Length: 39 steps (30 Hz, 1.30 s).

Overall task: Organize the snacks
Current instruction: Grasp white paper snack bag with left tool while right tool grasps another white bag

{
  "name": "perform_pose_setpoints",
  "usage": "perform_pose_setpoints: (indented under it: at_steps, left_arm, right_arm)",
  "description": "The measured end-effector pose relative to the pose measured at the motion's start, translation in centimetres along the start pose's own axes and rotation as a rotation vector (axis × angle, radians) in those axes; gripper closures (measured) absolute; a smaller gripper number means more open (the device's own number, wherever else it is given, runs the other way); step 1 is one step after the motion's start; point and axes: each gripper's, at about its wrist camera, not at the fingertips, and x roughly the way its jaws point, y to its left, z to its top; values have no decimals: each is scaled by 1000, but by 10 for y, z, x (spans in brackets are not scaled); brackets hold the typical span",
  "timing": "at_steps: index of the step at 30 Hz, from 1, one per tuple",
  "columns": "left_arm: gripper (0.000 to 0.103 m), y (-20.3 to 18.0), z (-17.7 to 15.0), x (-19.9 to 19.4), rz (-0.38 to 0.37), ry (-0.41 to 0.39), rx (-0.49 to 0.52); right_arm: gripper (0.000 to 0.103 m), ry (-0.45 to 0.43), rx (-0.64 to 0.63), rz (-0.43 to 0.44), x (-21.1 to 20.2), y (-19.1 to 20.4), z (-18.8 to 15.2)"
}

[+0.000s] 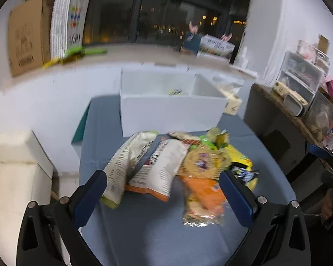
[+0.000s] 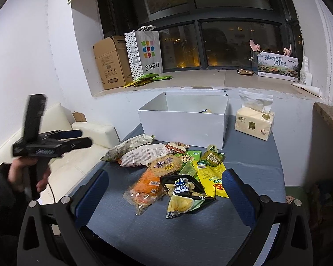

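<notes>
Left tongs (image 1: 163, 185) and right tongs (image 2: 165, 182) both stand spread wide and empty above the snack packets (image 2: 166, 173) heaped on the worktop (image 2: 144, 232), touching none.

Bare blue table (image 2: 188, 232) lies before the snack pile (image 2: 173, 173); the white box (image 2: 182, 128) stands behind it

Snack packets lie in a loose, overlapping heap on a blue table (image 2: 188, 232), just in front of an open white box (image 2: 182, 128). At the heap's left: two pale printed bags (image 2: 142, 153), tilted. Centre: a round biscuit pack (image 2: 165, 165) over an orange packet (image 2: 147, 185) in clear wrap. Right: a yellow packet (image 2: 211, 177), green sachets (image 2: 212, 157) and a dark chip bag (image 2: 183, 194). One small packet (image 2: 205, 111) rests inside the box.
</notes>
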Motion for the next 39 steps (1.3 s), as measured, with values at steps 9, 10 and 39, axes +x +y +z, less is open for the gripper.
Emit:
perform_pose_setpoints:
  at_steps: [9, 10, 39]
  left_arm:
    - [0, 75, 19, 116, -22, 229, -127]
    - [0, 80, 18, 126, -16, 254, -137]
    - [70, 25, -36, -73, -26, -229, -102]
  right_arm:
    - [0, 12, 12, 2, 3, -2, -2]
    - [0, 15, 12, 2, 3, -2, -3]
    - [0, 211, -429, 83, 115, 35, 10]
